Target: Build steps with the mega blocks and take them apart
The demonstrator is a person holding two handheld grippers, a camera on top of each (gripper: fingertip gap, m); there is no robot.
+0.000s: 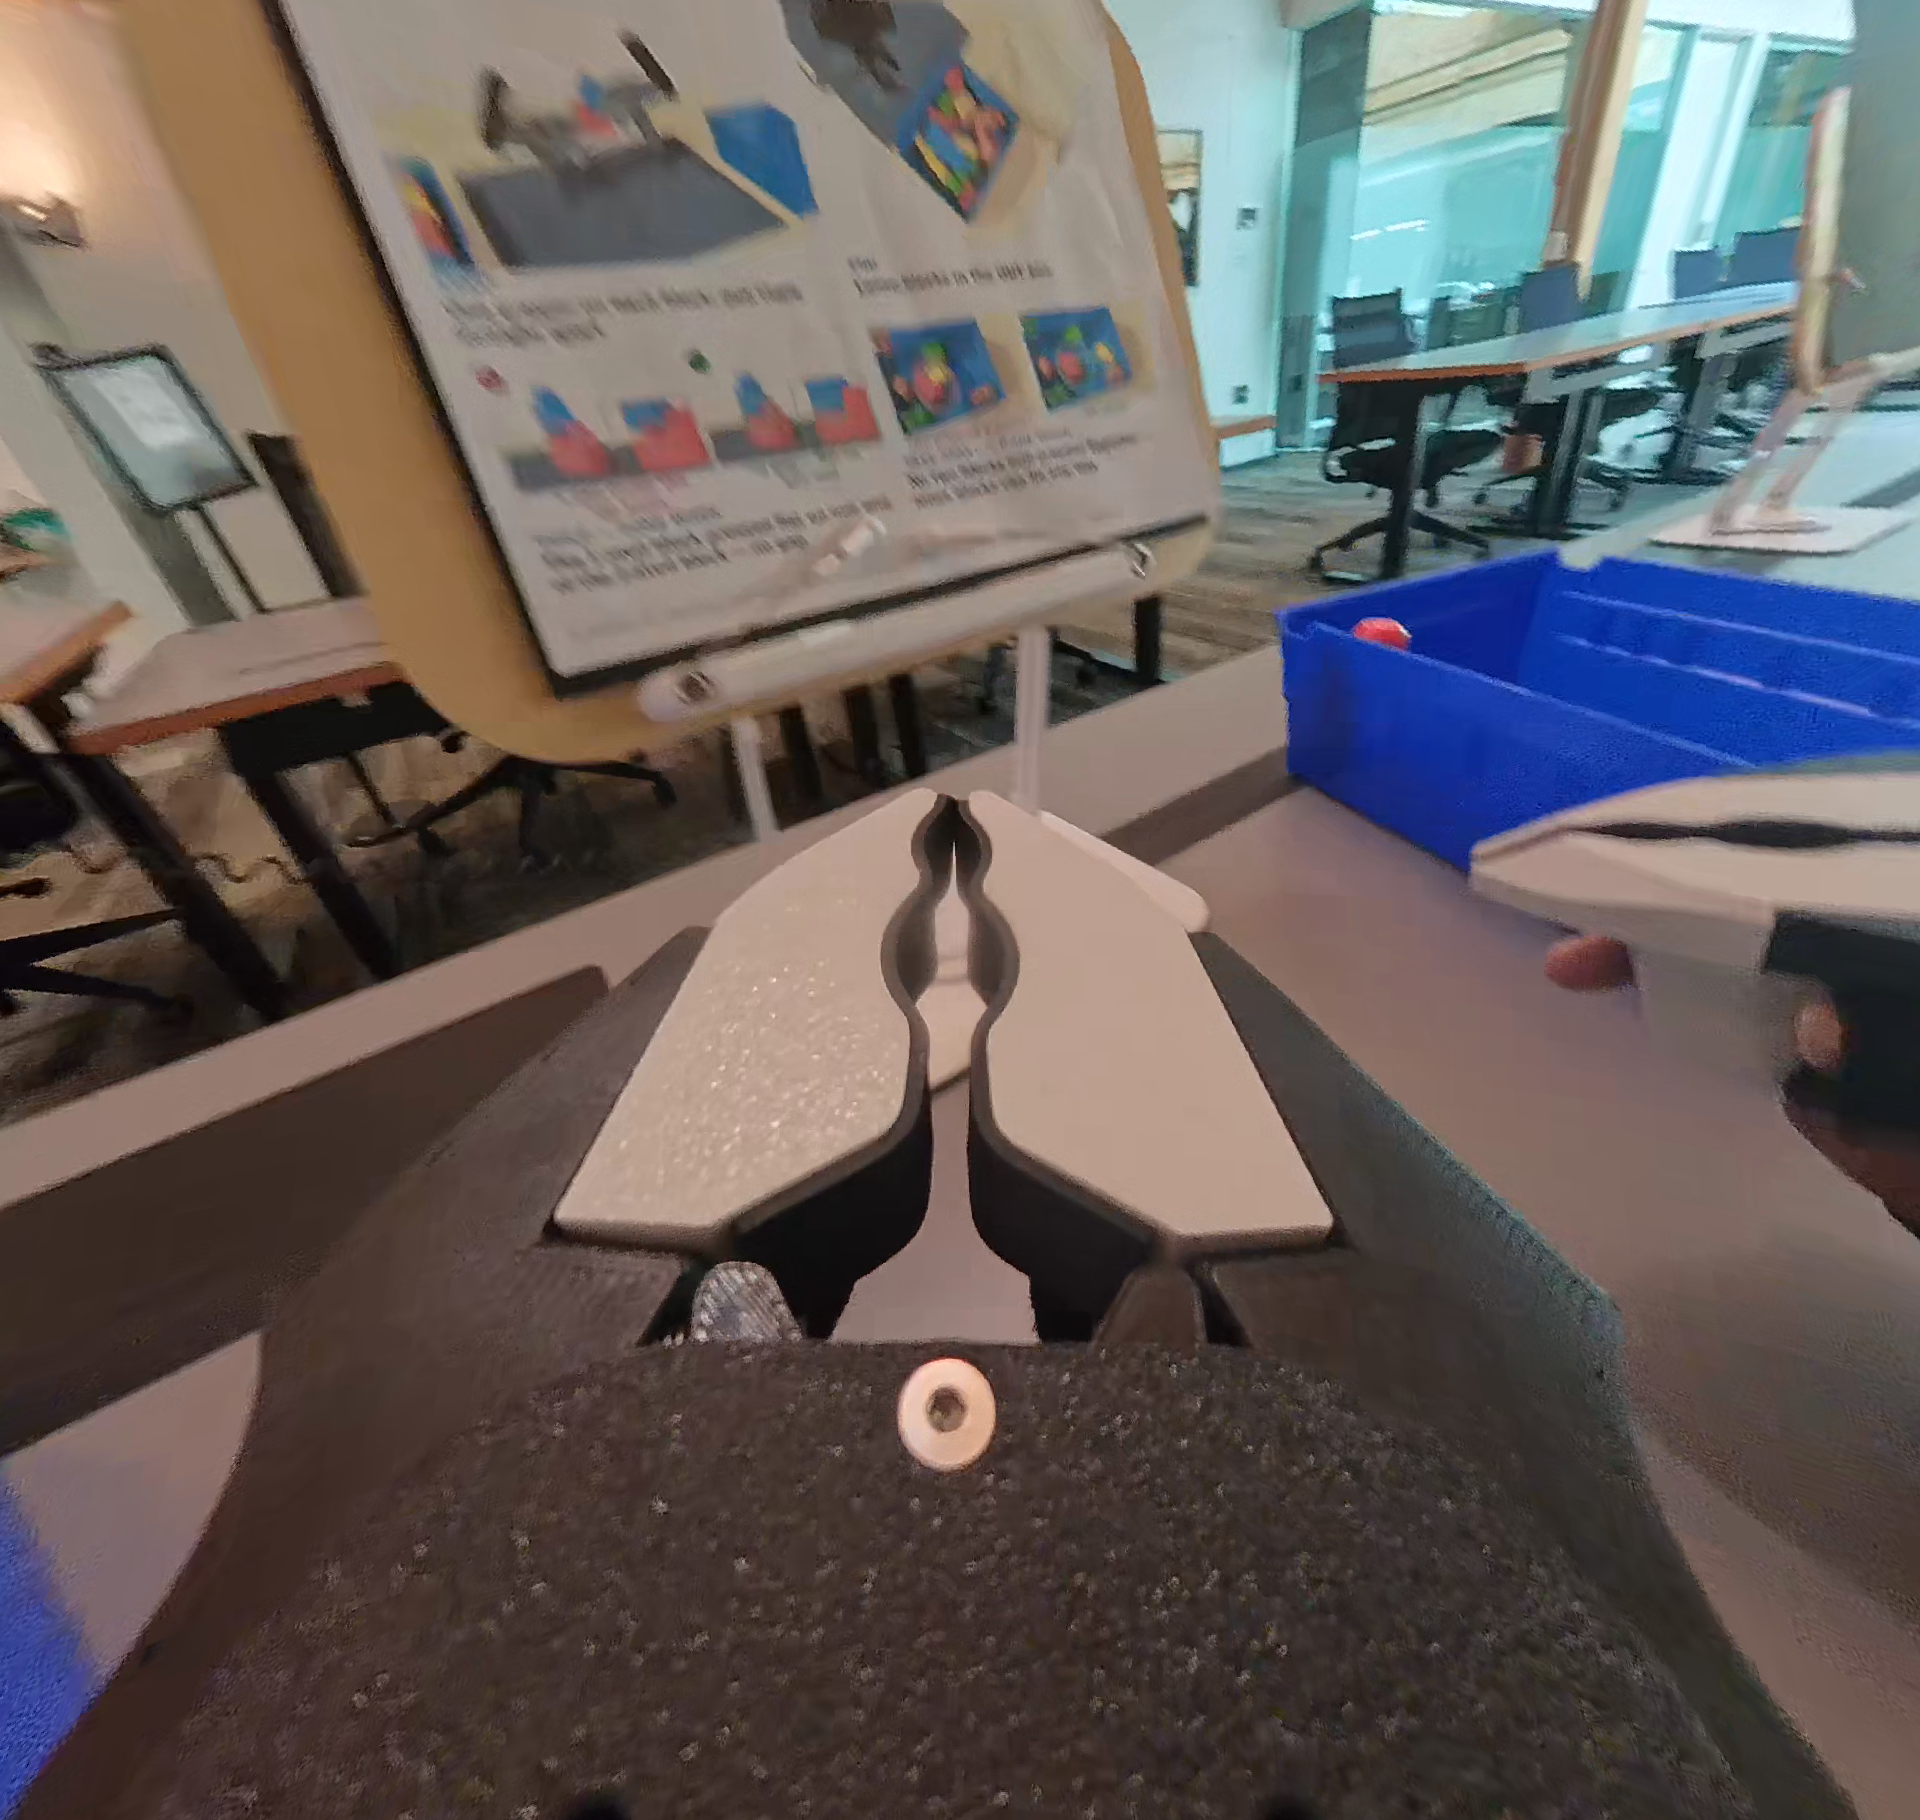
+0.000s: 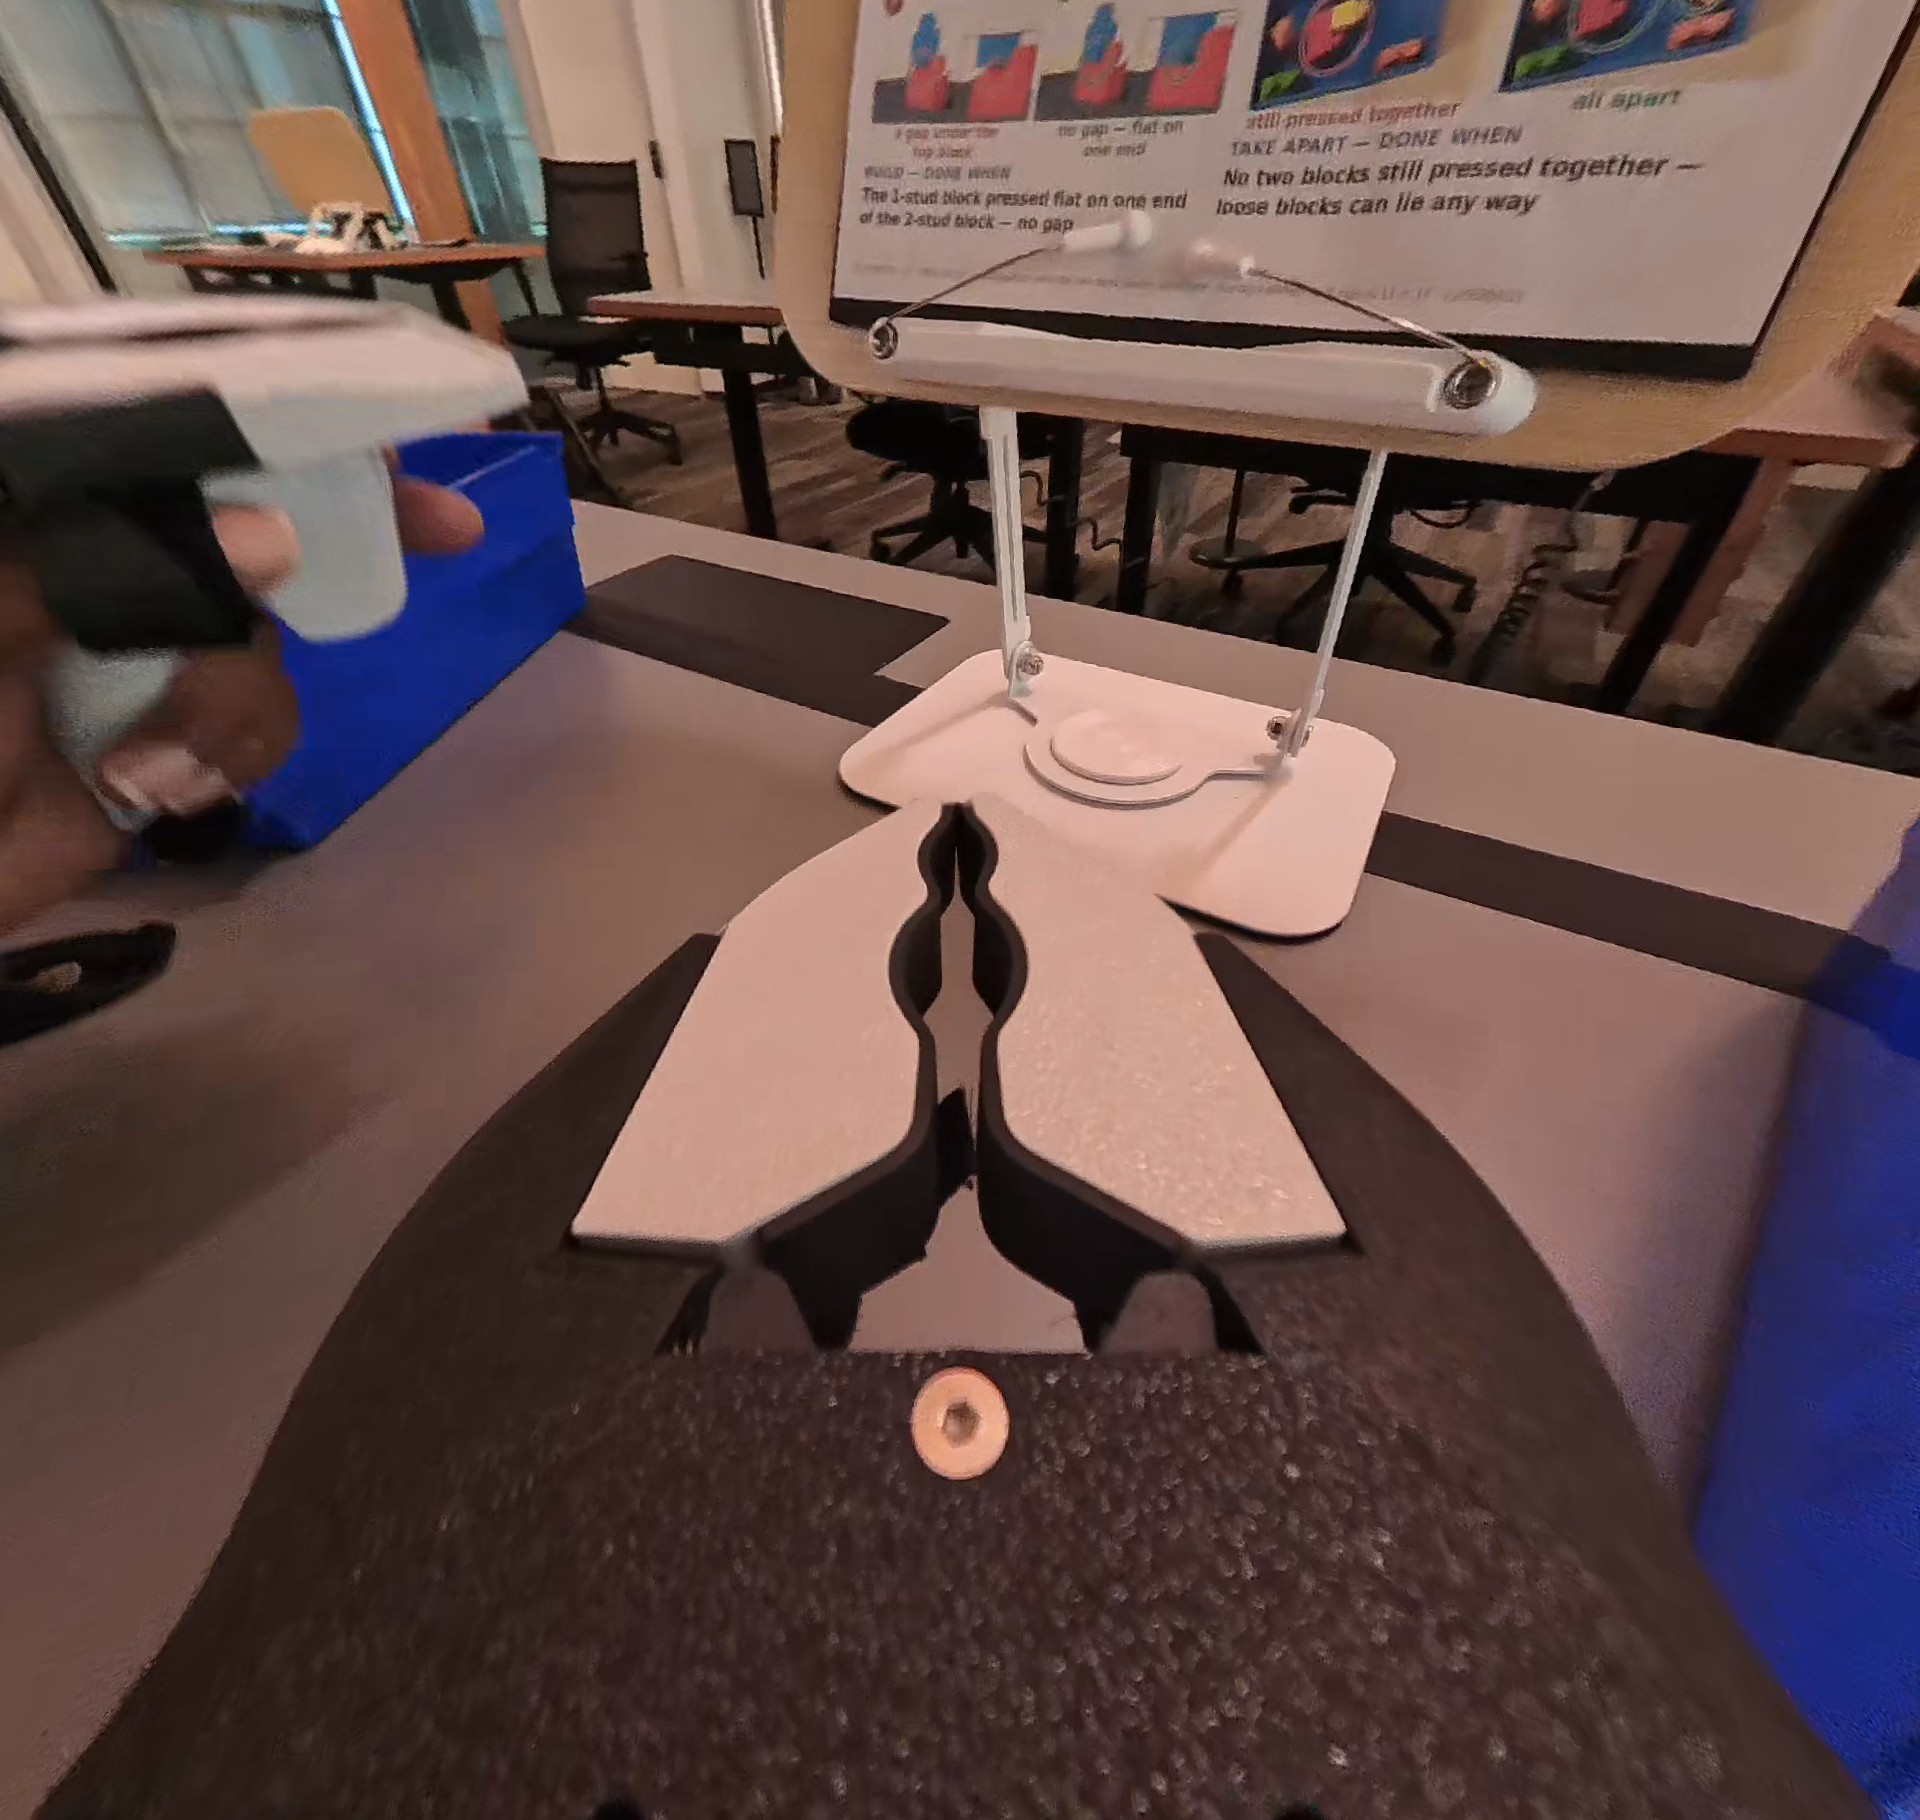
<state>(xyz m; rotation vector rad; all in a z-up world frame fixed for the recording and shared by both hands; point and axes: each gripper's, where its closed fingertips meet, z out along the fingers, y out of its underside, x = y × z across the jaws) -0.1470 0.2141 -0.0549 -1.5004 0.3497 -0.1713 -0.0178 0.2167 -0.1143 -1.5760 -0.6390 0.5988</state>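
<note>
The left gripper (image 1: pixel 957 814) — white wavy-edged fingers on a textured black body — is clenched, tips meeting with nothing between them. The right gripper (image 2: pixel 957 816), of the same build, is likewise clenched and empty.

Landmark: the white metal document stand (image 2: pixel 1122 783), which carries a printed instruction sheet (image 1: pixel 727 243) on a tan board, set on the grey table (image 1: pixel 1403 991).

- Left wrist view only: a blue plastic bin with ribbed inner walls (image 1: pixel 1475 721) lies to the right of the stand. A small red block (image 1: pixel 1381 632) shows just above the bin's near wall, at its far left corner; its shape cannot be told. The right gripper enters from the right edge, blurred, with fingertips of the holding hand beneath it.
- Right wrist view only: the stand's flat base plate and two thin uprights are fully visible, directly ahead of the fingertips. A second blue plastic bin (image 2: pixel 447 617) sits left of the stand, partly hidden by the blurred left gripper and the hand (image 2: pixel 125 731) holding it. A blue surface at the right edge is too blurred to identify. No blocks show in this view.
</note>
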